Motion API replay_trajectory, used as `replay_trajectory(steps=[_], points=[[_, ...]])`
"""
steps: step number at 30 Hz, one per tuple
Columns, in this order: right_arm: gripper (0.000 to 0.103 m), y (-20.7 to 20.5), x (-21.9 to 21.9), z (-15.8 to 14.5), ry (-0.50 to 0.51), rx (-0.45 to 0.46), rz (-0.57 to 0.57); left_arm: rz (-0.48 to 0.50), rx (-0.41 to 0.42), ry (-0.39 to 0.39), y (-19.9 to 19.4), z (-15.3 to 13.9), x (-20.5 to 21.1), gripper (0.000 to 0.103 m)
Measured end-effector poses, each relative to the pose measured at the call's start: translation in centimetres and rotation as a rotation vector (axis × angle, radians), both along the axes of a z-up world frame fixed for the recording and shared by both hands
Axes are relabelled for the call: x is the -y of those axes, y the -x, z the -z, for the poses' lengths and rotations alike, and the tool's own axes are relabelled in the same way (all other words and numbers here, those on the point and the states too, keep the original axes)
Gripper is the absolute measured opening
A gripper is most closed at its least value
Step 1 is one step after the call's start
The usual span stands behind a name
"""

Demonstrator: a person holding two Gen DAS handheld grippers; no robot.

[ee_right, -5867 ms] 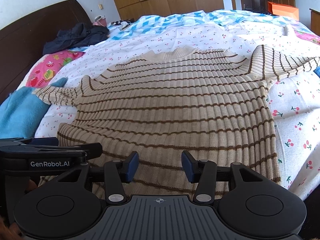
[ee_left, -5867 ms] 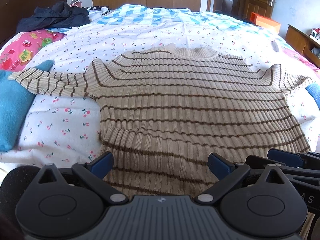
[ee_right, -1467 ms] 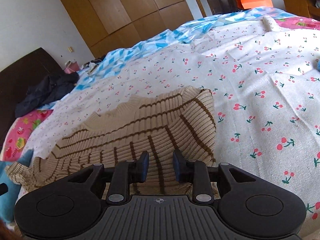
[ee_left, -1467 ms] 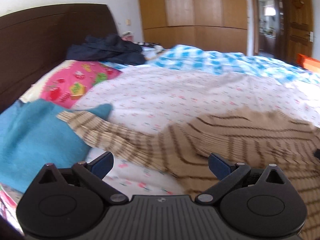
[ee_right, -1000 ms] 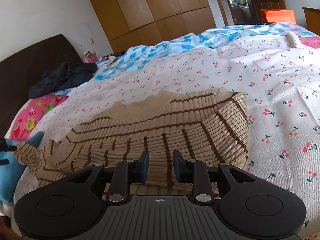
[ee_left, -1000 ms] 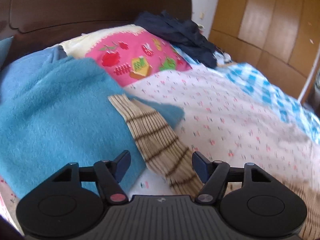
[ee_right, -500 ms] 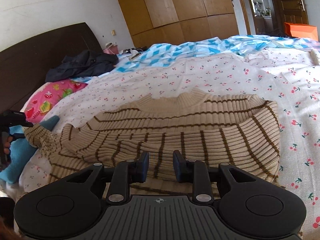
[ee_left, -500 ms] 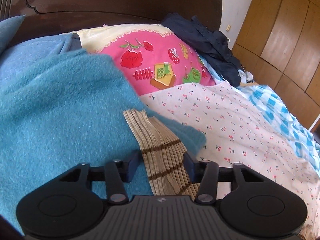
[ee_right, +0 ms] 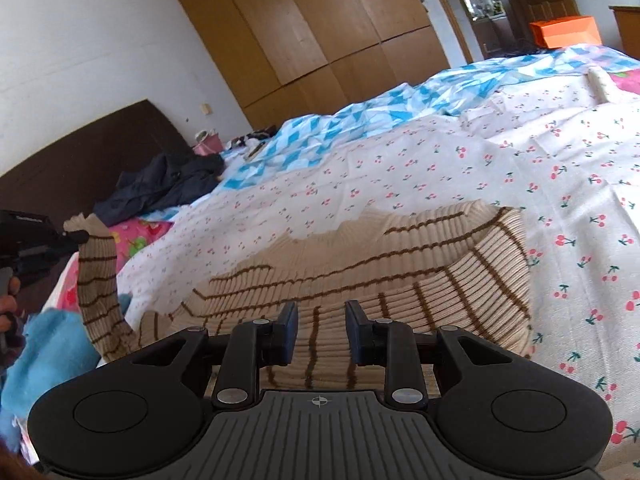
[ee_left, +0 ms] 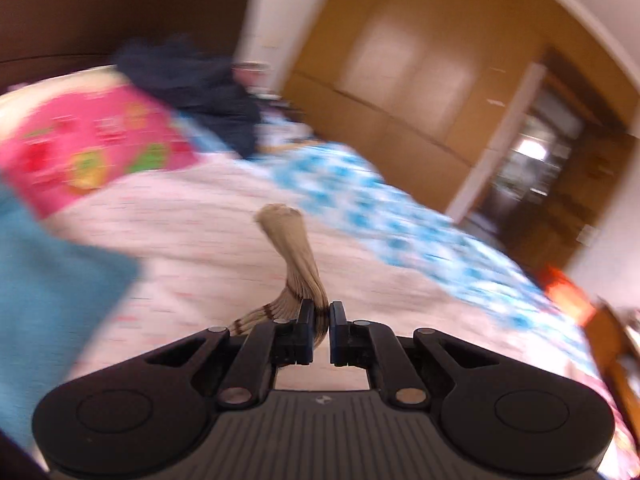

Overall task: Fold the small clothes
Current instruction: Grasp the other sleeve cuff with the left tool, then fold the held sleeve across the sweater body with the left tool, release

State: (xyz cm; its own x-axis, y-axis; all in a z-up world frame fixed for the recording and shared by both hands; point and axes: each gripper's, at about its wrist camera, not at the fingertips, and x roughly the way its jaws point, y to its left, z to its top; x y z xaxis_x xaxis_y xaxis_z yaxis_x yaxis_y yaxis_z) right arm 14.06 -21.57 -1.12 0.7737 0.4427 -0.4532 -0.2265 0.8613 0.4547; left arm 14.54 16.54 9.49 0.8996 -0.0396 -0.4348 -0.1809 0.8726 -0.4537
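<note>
A beige sweater with brown stripes [ee_right: 400, 276] lies on the bed, its right side folded over the body. My left gripper [ee_left: 319, 324] is shut on the cuff end of the left sleeve [ee_left: 296, 256] and holds it up off the bed; the cuff sticks out past the jaws. In the right wrist view the lifted sleeve [ee_right: 98, 280] hangs from the left gripper [ee_right: 74, 236] at the far left. My right gripper [ee_right: 321, 332] hovers low over the folded sweater, jaws a little apart, holding nothing that I can see.
The bed has a white cherry-print sheet [ee_right: 560, 184] and a blue-and-white quilt [ee_right: 360, 128] behind it. A blue blanket [ee_left: 48, 304], a pink pillow [ee_left: 88, 148] and dark clothes [ee_right: 160, 188] lie by the dark headboard. Wooden wardrobes stand behind.
My left gripper has closed on the sleeve cuff and lifted it, swinging to the right; the left view is motion-blurred. The right gripper has moved in closer over the folded sweater.
</note>
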Motion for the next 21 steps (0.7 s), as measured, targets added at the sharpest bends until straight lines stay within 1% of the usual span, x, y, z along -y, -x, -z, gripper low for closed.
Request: replay_trajectory(steps=[2, 4, 5, 6, 7, 8, 9, 11, 14, 18, 21], points=[[0.027, -0.1, 1.3, -0.2, -0.013, 0.002, 0.052, 0.168, 0.045, 0.014, -0.6, -1.3, 5.0, 0.012], [0.027, -0.4, 2.7, -0.2, -0.023, -0.003, 0.1, 0.327, 0.058, 0.029, -1.0, -1.9, 9.7, 0.014], [0.027, -0.5, 3.3, -0.2, -0.028, -0.008, 0.118, 0.386, 0.049, 0.021, -1.1, -1.8, 11.7, 0.02], [0.027, -0.6, 3.9, -0.1, -0.036, -0.016, 0.135, 0.433, 0.03, -0.008, -1.2, -1.7, 13.8, 0.032], [0.027, -0.8, 4.4, -0.1, -0.046, -0.027, 0.142, 0.464, 0.016, -0.05, -1.1, -1.5, 15.5, 0.038], [0.027, -0.9, 4.9, 0.0, -0.06, -0.037, 0.144, 0.471, 0.005, -0.09, -0.8, -1.3, 16.6, 0.046], [0.027, -1.0, 5.3, 0.1, -0.078, -0.044, 0.149, 0.47, -0.009, -0.125, -0.5, -1.0, 17.2, 0.049], [0.027, -1.1, 5.6, 0.1, -0.108, -0.053, 0.132, 0.46, -0.038, -0.166, 0.4, -0.4, 17.2, 0.049], [0.027, -1.0, 4.9, -0.1, -0.137, -0.055, 0.078, 0.371, -0.078, -0.205, 2.3, 0.5, 14.8, 0.051], [0.028, -1.5, 2.6, 0.1, -0.17, -0.11, -0.001, 0.22, -0.154, -0.285, 4.6, 3.5, 10.8, 0.051], [0.03, -2.9, 0.3, 0.3, -0.168, -0.161, -0.042, 0.195, -0.159, -0.275, 4.9, 5.8, 9.5, 0.051]])
